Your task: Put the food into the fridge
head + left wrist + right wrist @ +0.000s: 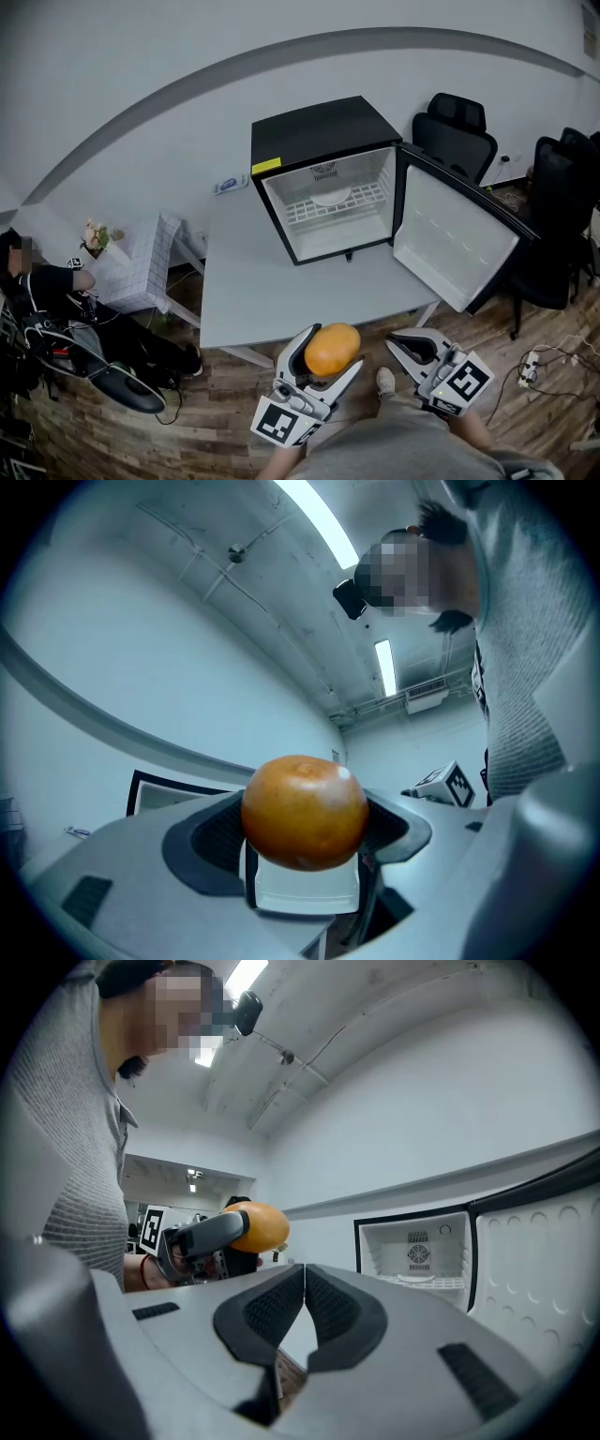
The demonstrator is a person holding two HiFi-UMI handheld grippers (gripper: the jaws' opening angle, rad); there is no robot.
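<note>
An orange fruit (334,345) sits between the jaws of my left gripper (330,354), which is shut on it, low in the head view and in front of the table's near edge. In the left gripper view the orange (305,810) fills the gap between the dark pads (211,841). My right gripper (405,345) hovers beside it to the right, shut with nothing in it (305,1279). The black mini fridge (319,131) stands on the grey table (253,281), its door (455,239) swung open to the right. A white wire shelf (328,202) is inside.
Black office chairs (455,131) stand behind and right of the fridge. A white tiled stand (141,262) with a small plant is left of the table. A seated person (37,281) and cables are at far left. A power strip (530,366) lies on the wood floor.
</note>
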